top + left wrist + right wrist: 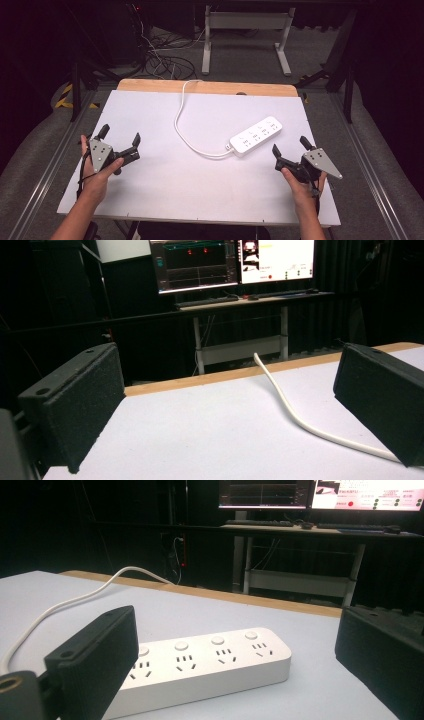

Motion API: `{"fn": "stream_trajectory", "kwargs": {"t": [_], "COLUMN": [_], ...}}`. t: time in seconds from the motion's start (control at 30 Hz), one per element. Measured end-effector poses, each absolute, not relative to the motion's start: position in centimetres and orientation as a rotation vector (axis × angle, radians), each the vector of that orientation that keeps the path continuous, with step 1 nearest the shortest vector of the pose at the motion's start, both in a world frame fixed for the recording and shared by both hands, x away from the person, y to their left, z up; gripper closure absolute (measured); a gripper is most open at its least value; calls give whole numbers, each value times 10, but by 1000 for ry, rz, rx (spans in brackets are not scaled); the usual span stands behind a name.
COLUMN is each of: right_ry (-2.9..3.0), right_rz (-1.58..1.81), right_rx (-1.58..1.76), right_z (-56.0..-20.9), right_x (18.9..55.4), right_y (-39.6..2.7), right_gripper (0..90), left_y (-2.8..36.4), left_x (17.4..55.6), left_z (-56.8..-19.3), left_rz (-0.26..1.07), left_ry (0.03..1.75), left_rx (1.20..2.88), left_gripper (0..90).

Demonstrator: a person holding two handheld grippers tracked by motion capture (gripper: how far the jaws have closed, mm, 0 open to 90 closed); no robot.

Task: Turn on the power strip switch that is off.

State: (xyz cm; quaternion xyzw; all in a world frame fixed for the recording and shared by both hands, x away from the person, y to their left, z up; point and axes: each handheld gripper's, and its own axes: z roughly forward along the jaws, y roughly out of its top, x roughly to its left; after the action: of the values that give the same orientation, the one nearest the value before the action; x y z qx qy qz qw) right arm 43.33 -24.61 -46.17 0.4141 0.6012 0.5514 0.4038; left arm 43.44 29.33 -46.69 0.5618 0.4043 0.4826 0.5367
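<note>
- Lying flat on the white table top, a white power strip sits toward 2 o'clock from the table's centre, long axis angled, its far end pointing to about 1 o'clock.
- Strip carries a row of sockets, each with a round button beside it; four buttons are countable in the right gripper view.
- White cable leaves the strip's near-left end, bows out toward 9 o'clock, then runs up to 12 o'clock and drops over the wooden edge strip at the table's far side.
- Left gripper is held at about 8 o'clock on the table, in the person's left hand; jaws stand wide apart, nothing between them but bare table top and, farther off, the cable.
- Right gripper is held at about 4 o'clock in the right hand; jaws likewise spread wide, empty.
- Right gripper sits just beside the strip's near side, not touching; the strip lies ahead of and between its jaws in its own view.
- Left gripper is well apart from the strip.
- Beyond the table at 12 o'clock: a desk with lit monitors, keyboard on top; tangled dark cables on the floor.
</note>
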Motion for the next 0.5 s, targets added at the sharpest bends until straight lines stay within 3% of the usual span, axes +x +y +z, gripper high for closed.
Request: {"fn": "stream_trajectory", "kwargs": {"t": [0.13,0.33,0.5], "right_ry": [1519,1543,1551], "right_rz": [1391,1401,1399], "right_rx": [1037,1026,1013], "right_z": [-461,-461,-459], "right_x": [432,430,428], "right_y": [-246,-247,-246], "right_gripper": [70,197,205], "left_y": [293,293,291], "left_x": [434,435,436], "left_z": [-467,-467,-467], "left_rz": [1147,1137,1133], "left_ry": [961,964,951], "left_rx": [1337,1329,1337], "left_gripper": [5,5,5]}}
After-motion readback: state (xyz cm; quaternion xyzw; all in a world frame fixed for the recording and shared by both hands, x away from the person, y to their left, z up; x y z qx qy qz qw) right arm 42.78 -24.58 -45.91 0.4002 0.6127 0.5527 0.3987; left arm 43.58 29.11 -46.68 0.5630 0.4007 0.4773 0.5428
